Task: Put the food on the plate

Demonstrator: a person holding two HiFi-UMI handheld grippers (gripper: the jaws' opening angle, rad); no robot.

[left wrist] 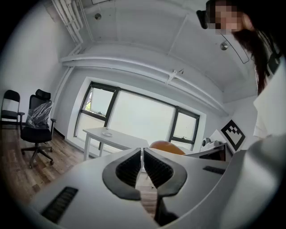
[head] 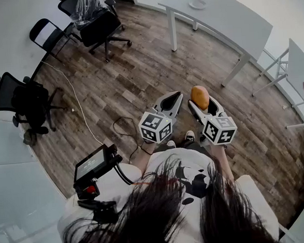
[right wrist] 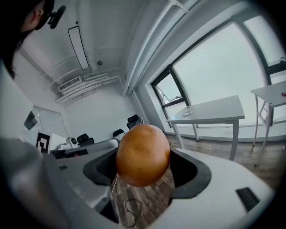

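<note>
left tongs (head: 176, 96) closed, right tongs (head: 202, 101) clamping food (right wrist: 143, 154)

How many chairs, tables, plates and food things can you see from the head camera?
Black chairs: 3
White tables: 2
Plate: 1
Orange-brown food: 1
Total: 7
</note>
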